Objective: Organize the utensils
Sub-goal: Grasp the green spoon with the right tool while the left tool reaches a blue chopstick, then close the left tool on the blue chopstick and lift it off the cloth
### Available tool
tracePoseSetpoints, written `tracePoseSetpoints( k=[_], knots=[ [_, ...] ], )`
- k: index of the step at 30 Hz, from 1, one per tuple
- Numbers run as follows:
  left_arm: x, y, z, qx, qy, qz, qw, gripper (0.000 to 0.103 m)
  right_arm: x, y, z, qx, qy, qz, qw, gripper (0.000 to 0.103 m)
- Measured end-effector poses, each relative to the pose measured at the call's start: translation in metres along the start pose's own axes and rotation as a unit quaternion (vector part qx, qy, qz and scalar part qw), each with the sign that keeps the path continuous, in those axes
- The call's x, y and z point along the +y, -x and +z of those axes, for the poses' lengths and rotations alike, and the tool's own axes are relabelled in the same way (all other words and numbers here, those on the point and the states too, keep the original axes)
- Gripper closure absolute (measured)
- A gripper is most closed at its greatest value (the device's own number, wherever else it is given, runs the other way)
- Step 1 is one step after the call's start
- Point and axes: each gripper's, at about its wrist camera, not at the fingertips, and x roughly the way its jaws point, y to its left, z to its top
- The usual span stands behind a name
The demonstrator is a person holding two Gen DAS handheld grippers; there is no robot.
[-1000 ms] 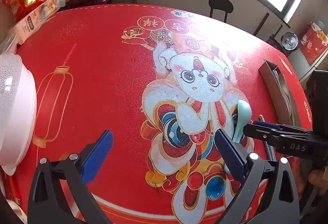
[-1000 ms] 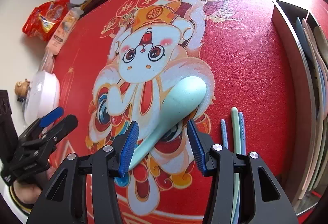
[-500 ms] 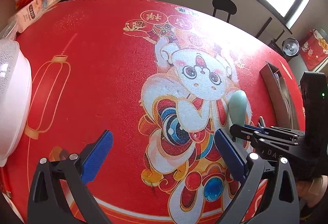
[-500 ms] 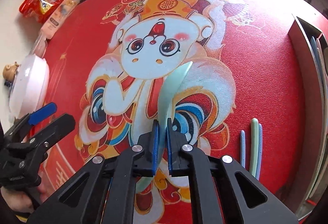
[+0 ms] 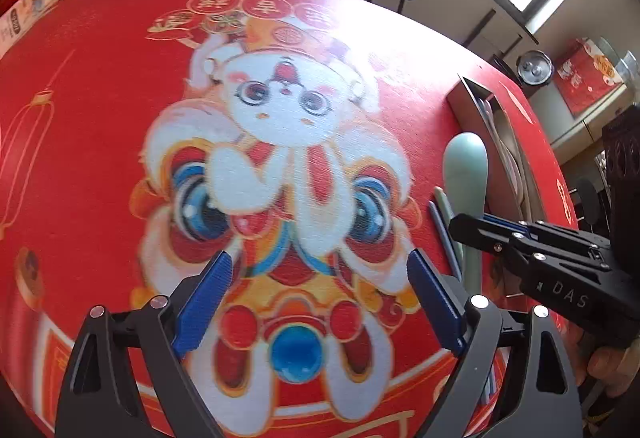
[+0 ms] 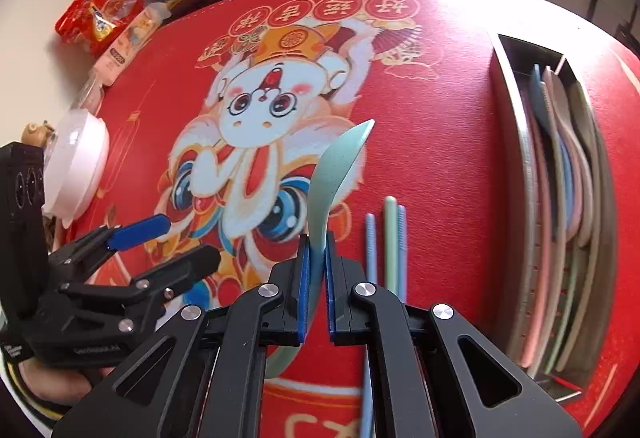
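left gripper (image 5: 320, 302) jaws apart, empty, closing | right gripper (image 5: 460, 228) grips green spoon (image 5: 466, 169)

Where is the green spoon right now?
In the right wrist view the green spoon is clamped by its handle in the right gripper, just left of the chopsticks on the red mat.
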Motion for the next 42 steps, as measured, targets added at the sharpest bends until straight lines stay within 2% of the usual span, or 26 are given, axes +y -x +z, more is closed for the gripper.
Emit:
tracePoseSetpoints(
  k=[5, 10, 15, 21, 23, 27, 28, 30, 31, 32, 33, 37, 42],
  knots=[
    [-0.047, -0.017, -0.012, 0.01, -0.019, -0.007, 0.9997, 0.016, -0.036, 0.024, -0.008, -0.017, -0.022, -0.013, 1.0, 0.096],
    [-0.081, -0.033, -0.024, 0.018, -0.049, 0.021, 0.9984, 0.016, -0.054, 0.042, -0.012, -0.029, -0.023, -0.012, 0.999, 0.097],
    [-0.095, -0.042, -0.034, 0.013, -0.074, 0.077, 0.9942, 0.016, -0.062, 0.054, -0.015, -0.036, -0.019, -0.007, 0.999, 0.096],
    [-0.103, -0.046, -0.042, 0.01, -0.081, 0.111, 0.9904, 0.012, -0.068, 0.062, -0.016, -0.041, -0.014, -0.002, 0.999, 0.096],
    [-0.109, -0.049, -0.045, 0.016, -0.093, 0.132, 0.9867, 0.011, -0.067, 0.063, -0.016, -0.042, -0.01, 0.001, 0.999, 0.096],
    [-0.105, -0.046, -0.047, 0.014, -0.087, 0.137, 0.9866, 0.011, -0.064, 0.064, -0.015, -0.042, -0.004, 0.007, 0.999, 0.096],
    [-0.103, -0.045, -0.049, 0.014, -0.086, 0.135, 0.987, 0.015, -0.063, 0.063, -0.016, -0.041, -0.003, 0.009, 0.999, 0.096],
    [-0.1, -0.039, -0.047, 0.009, -0.091, 0.132, 0.987, 0.03, -0.061, 0.062, -0.016, -0.039, -0.001, 0.01, 0.999, 0.096],
    [-0.1, -0.036, -0.046, 0.007, -0.097, 0.13, 0.9867, 0.05, -0.061, 0.062, -0.016, -0.039, -0.002, 0.011, 0.999, 0.096],
    [-0.099, -0.034, -0.045, 0.005, -0.106, 0.126, 0.9864, 0.078, -0.06, 0.061, -0.016, -0.039, -0.003, 0.011, 0.999, 0.096],
    [-0.098, -0.032, -0.044, 0.007, -0.115, 0.122, 0.9858, 0.088, -0.06, 0.061, -0.016, -0.039, -0.004, 0.013, 0.999, 0.096],
    [-0.086, -0.03, -0.038, 0.014, -0.125, 0.095, 0.9874, 0.093, -0.056, 0.059, -0.016, -0.037, -0.003, 0.016, 0.999, 0.096],
    [-0.065, -0.031, -0.023, 0.009, -0.115, 0.089, 0.9893, 0.097, -0.05, 0.055, -0.018, -0.03, 0.001, 0.019, 0.999, 0.096]
  ],
)
